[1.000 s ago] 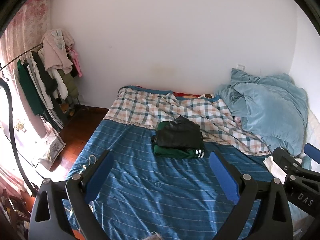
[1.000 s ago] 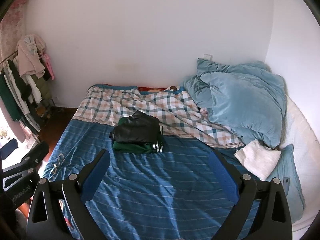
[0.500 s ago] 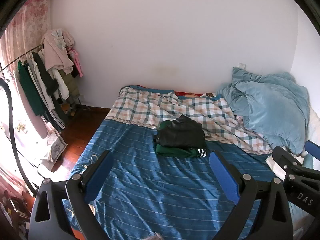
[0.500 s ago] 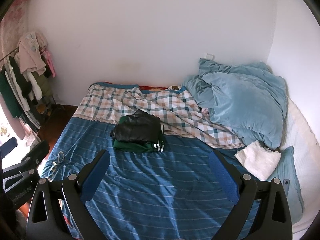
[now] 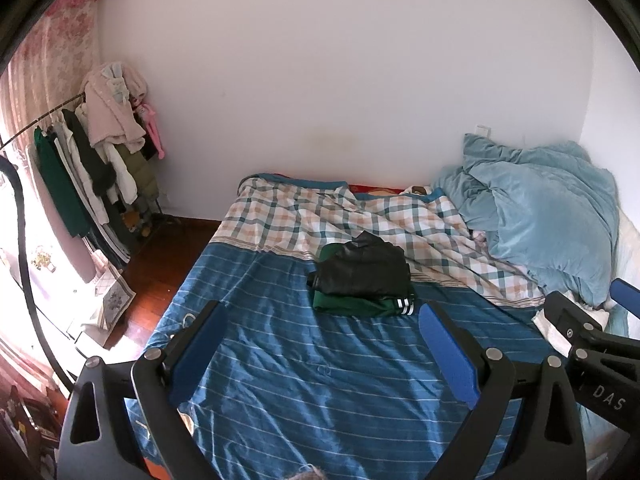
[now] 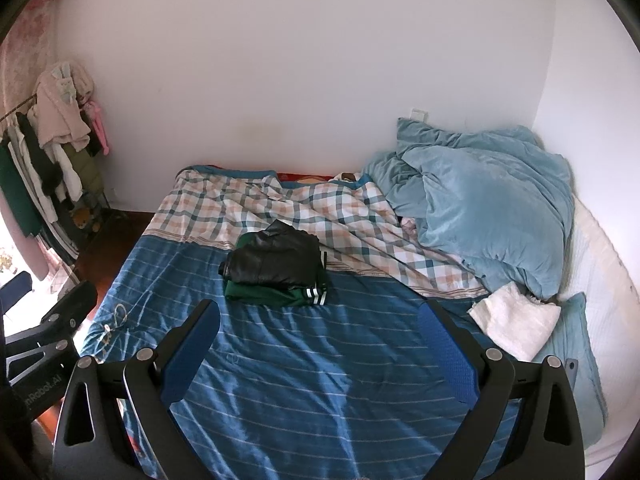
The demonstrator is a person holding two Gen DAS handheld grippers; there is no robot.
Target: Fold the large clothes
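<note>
Both grippers wide open and empty, folded stack on the bed ahead of them.

Left gripper (image 5: 320, 344) and right gripper (image 6: 318, 340) hover over the blue striped sheet (image 5: 340, 392); jaws spread, nothing between them. Folded black garment (image 5: 362, 270) sits on a folded green garment (image 5: 352, 305), well beyond the fingertips, at the edge of the plaid sheet (image 5: 304, 220). Only the right view shows the white towel (image 6: 516, 318) whole, below the light-blue duvet (image 6: 488, 200); left view shows more of the clothes rack (image 5: 92, 160).
</note>
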